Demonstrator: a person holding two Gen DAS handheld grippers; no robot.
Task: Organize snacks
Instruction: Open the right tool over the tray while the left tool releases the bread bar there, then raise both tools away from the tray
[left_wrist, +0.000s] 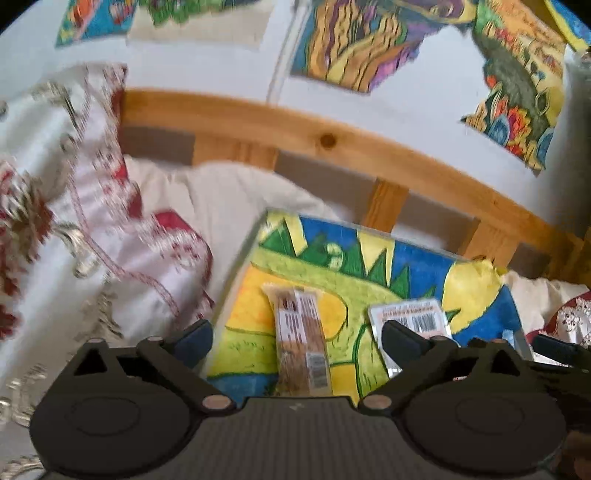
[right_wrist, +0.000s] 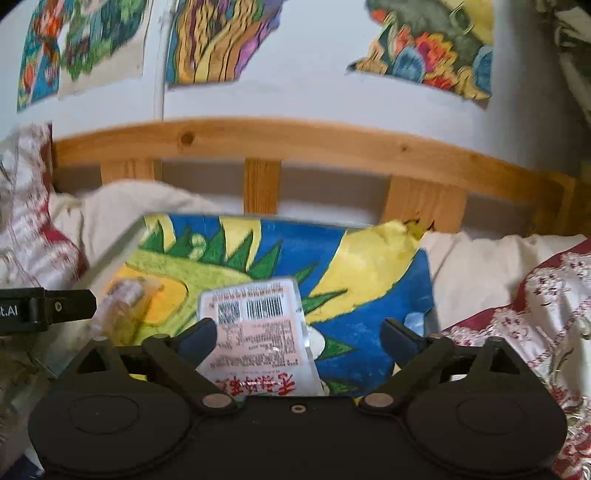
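Observation:
A colourful painted board (left_wrist: 406, 266) (right_wrist: 369, 266) lies flat on the bed. On it rest a long brown snack bar (left_wrist: 301, 343) (right_wrist: 123, 295) and a flat pink snack packet (left_wrist: 417, 315) (right_wrist: 258, 332) with barcodes. My left gripper (left_wrist: 295, 341) stands open above the bar, its fingers (left_wrist: 194, 341) wide apart and clear of it. My right gripper (right_wrist: 299, 338) stands open over the pink packet, with no pad pressing on it. Part of the left gripper's finger (right_wrist: 55, 304) pokes in at the left edge of the right wrist view.
White and red patterned bedding (left_wrist: 74, 221) (right_wrist: 535, 314) lies bunched on both sides of the board. A wooden slatted headboard (left_wrist: 332, 140) (right_wrist: 295, 140) runs behind it. Colourful drawings (left_wrist: 362, 40) (right_wrist: 221, 40) hang on the white wall.

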